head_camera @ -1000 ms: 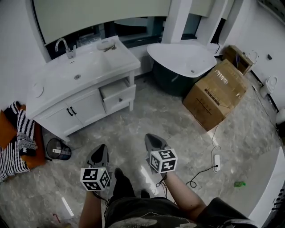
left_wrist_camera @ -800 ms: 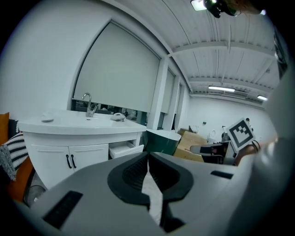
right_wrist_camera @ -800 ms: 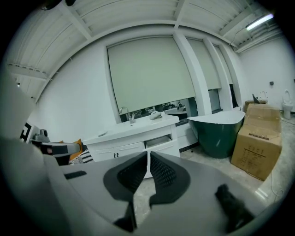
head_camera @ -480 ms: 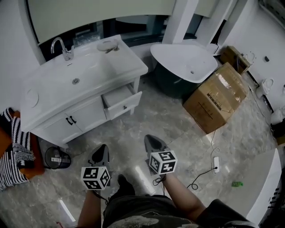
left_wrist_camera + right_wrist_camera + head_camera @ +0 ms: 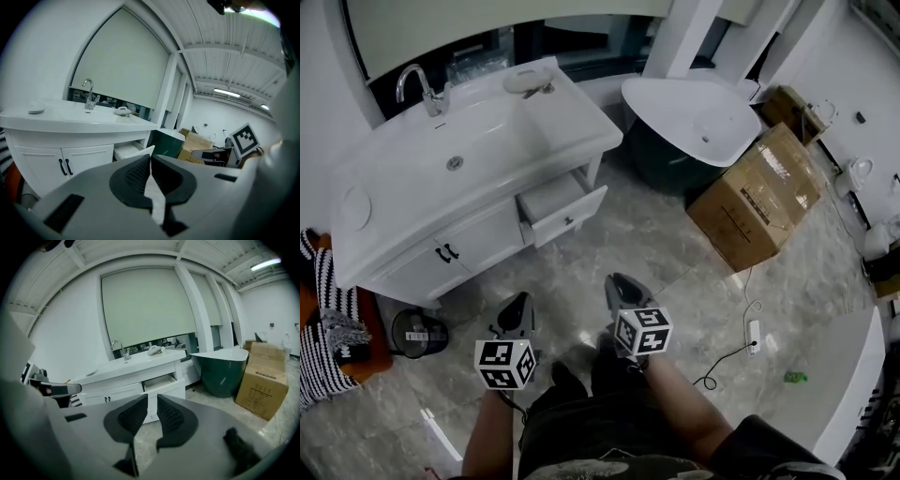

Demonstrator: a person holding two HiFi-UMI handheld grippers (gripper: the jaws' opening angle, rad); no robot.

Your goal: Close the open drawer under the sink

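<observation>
The white vanity [image 5: 412,202] carries a sink, and on its right side one drawer [image 5: 562,208] is pulled out. That drawer [image 5: 133,151] also shows in the left gripper view and, as the drawer [image 5: 164,384], in the right gripper view. Both grippers hang over the floor, well short of the drawer, and point toward the vanity. My left gripper [image 5: 517,305] has its jaws together with nothing between them; its tips [image 5: 150,157] meet. My right gripper [image 5: 622,284] is opening, with a narrow empty gap between its fingertips [image 5: 152,398].
A white and green bathtub [image 5: 694,117] stands right of the vanity, with large cardboard boxes [image 5: 759,197] beyond it. A power strip [image 5: 757,336] and its cable lie on the floor at the right. A dark round bin [image 5: 417,333] and striped fabric [image 5: 319,328] sit left of the vanity.
The person has stepped toward the vanity, which now looks larger and nearer. Both grippers have moved forward with the body.
</observation>
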